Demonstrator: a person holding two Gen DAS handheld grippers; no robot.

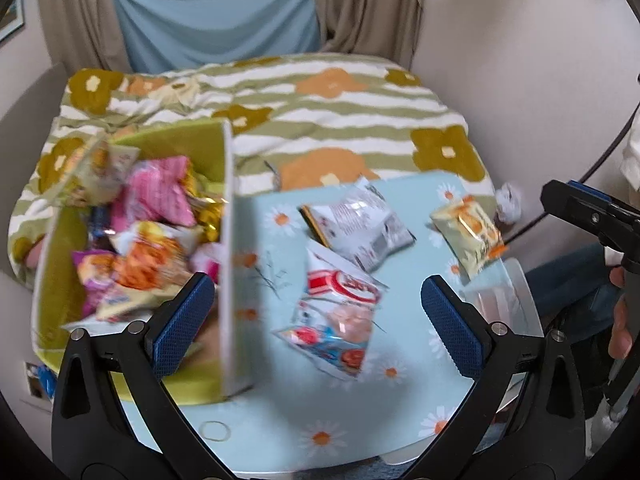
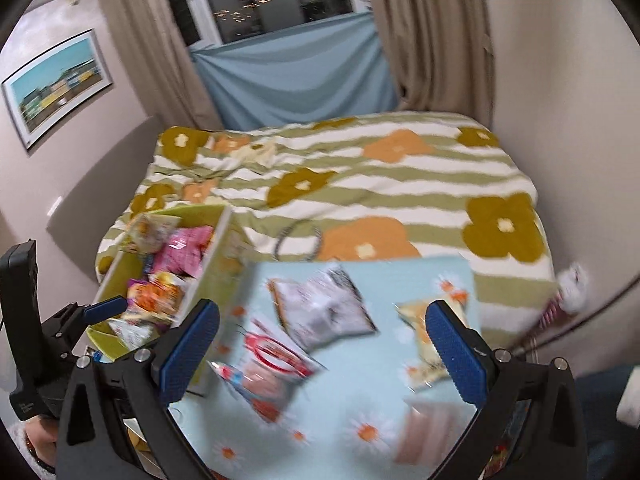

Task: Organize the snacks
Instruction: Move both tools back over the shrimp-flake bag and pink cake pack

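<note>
A green-lined box (image 1: 228,184) full of snack packets stands at the left of a light blue daisy-print table (image 1: 312,412); it also shows in the right wrist view (image 2: 120,264). Three packets lie loose on the table: a red and white one (image 1: 340,312), a silver-grey one (image 1: 360,224) and a yellow-orange one (image 1: 472,236). The right wrist view shows them too: red (image 2: 264,368), grey (image 2: 324,308), yellow (image 2: 420,328). My left gripper (image 1: 316,312) is open and empty above the red packet. My right gripper (image 2: 320,344) is open and empty above the table.
A clear plastic container (image 1: 500,300) sits at the table's right edge. A bed with a green-striped flower blanket (image 1: 320,120) lies behind the table. Curtains and a blue cloth (image 2: 296,76) hang at the back. A rubber band (image 1: 216,430) lies on the table front.
</note>
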